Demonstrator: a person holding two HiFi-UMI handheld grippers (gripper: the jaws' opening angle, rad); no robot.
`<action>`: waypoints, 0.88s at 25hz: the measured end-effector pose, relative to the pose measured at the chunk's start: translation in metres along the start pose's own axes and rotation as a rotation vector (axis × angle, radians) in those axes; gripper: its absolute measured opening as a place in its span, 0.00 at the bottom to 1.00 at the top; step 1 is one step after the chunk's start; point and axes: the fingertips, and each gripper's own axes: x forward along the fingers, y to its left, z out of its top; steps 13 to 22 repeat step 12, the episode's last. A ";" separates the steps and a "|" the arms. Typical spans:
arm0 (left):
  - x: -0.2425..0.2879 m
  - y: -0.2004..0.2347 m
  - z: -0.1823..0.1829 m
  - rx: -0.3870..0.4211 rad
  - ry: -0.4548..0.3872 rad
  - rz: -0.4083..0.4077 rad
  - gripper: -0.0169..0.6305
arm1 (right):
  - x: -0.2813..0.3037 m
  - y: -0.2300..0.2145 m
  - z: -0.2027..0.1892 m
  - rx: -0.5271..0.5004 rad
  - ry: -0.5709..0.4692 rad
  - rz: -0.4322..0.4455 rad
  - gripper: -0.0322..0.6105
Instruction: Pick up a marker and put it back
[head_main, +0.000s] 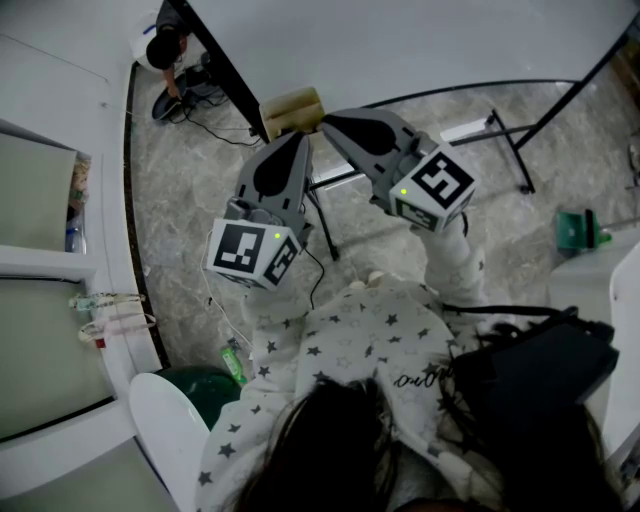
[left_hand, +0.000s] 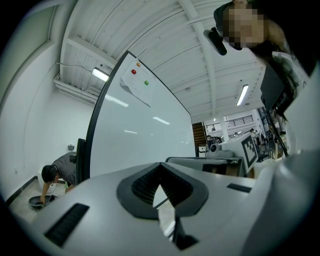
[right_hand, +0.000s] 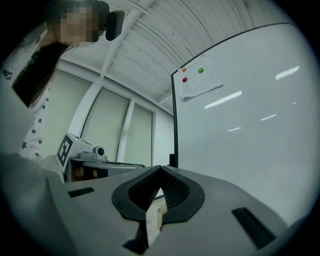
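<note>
Star-print top (head_main: 380, 330), left gripper (head_main: 300, 137) and right gripper (head_main: 326, 121) both closed empty, note (right_hand: 200, 82) on whiteboard (right_hand: 250, 130) unreadable

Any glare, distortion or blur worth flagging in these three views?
Left gripper view: heavy fisheye, dark corners, ceiling lights mirrored as streaks on the whiteboard. Right gripper view: same fisheye and streaks. Head view: even light, sharp, mild edge curving.
</note>
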 end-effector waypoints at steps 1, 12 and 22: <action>0.000 0.000 0.000 0.000 0.000 -0.001 0.03 | 0.000 0.000 -0.001 -0.003 0.004 -0.002 0.06; 0.002 -0.001 0.001 -0.003 0.011 -0.005 0.03 | -0.001 -0.005 -0.001 -0.011 0.013 -0.014 0.06; 0.002 -0.001 0.001 -0.003 0.011 -0.005 0.03 | -0.001 -0.005 -0.001 -0.011 0.013 -0.014 0.06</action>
